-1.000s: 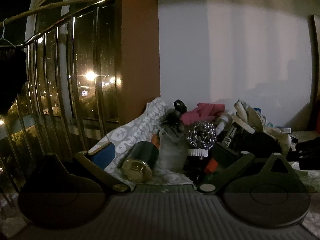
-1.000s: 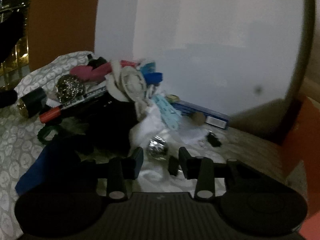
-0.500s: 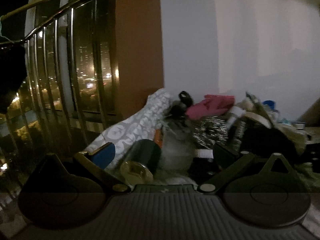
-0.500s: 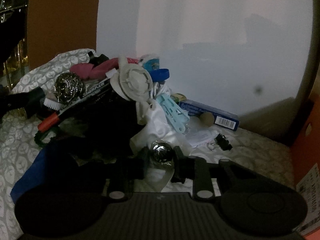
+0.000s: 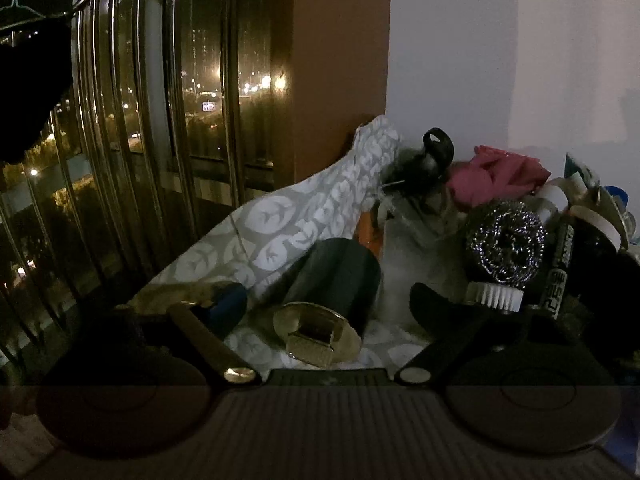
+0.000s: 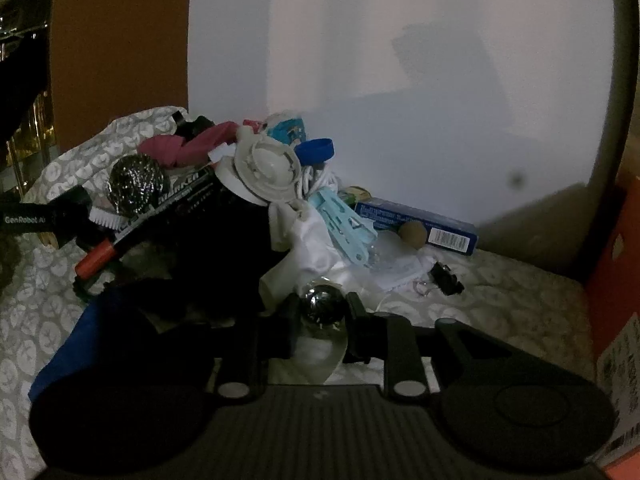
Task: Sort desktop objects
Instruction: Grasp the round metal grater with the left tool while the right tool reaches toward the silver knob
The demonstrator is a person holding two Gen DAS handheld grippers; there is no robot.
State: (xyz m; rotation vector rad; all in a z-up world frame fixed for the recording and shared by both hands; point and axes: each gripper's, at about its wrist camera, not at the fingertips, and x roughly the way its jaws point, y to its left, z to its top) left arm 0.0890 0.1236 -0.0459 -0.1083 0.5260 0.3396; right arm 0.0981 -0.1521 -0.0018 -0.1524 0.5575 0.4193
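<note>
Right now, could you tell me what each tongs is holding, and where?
Right tongs: small shiny metal ball, pinched at its sides. Left tongs: nothing gripped.

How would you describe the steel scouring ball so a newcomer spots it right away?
Start at the heap of clutter on the leaf-patterned grey cloth by the white wall. On the heap's left slope, below the crumpled pink rag and above the small white-bristled brush, sits the steel scouring ball. It alone is a glittering tangle of coiled wire.
</note>
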